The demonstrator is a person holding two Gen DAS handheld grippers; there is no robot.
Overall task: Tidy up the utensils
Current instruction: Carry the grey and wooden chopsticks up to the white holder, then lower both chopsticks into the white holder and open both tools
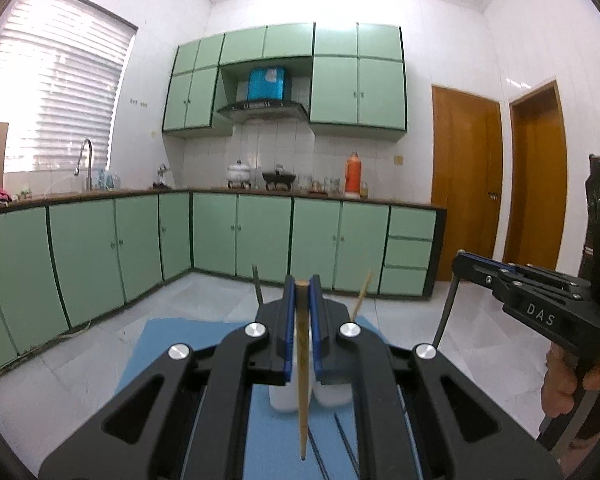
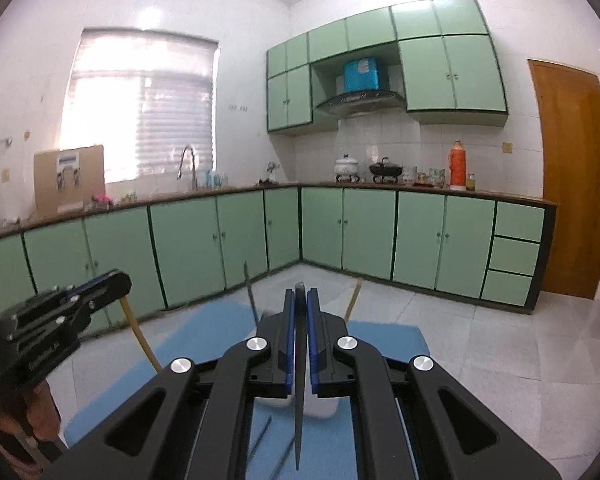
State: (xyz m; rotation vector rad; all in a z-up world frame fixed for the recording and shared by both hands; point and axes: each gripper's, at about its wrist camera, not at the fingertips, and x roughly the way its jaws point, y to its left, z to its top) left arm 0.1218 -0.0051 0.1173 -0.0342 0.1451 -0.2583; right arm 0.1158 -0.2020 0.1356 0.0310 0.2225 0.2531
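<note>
**Operator:** Kitchen setting: green cabinets [image 1: 260, 236] behind, blue mat [image 1: 180, 344] on the work surface below me. Status from the tools outward. My left gripper [image 1: 301, 284] is pressed together on a wooden chopstick [image 1: 302, 380], pinching near its upper end so the shaft hangs down toward the mat. My right gripper [image 2: 300, 292] is likewise pinched on a dark chopstick [image 2: 299, 380], tip downward.

**Supervisor:** Where is the destination?

**Operator:** A white holder [image 2: 320, 404] stands on the mat, directly under both sets of fingers. One dark utensil [image 2: 250, 292] and one wooden stick [image 2: 352, 300] already stand in it, leaning outward. Two more dark sticks [image 2: 262, 436] lie flat on the mat beside it.

**Supervisor:** Procedure for the insertion?

**Operator:** My judgement:
1. Keep both grips closed; each stick hangs from one pinch point and may swing.
2. Hold each stick near vertical before lowering.
3. Align each tip over an opening of the holder. Which compartment takes which, I cannot tell.
4. Lower one hand at a time, keeping the two tools apart and clear of the leaning sticks.
5. Release only once the tip sits inside.
</note>
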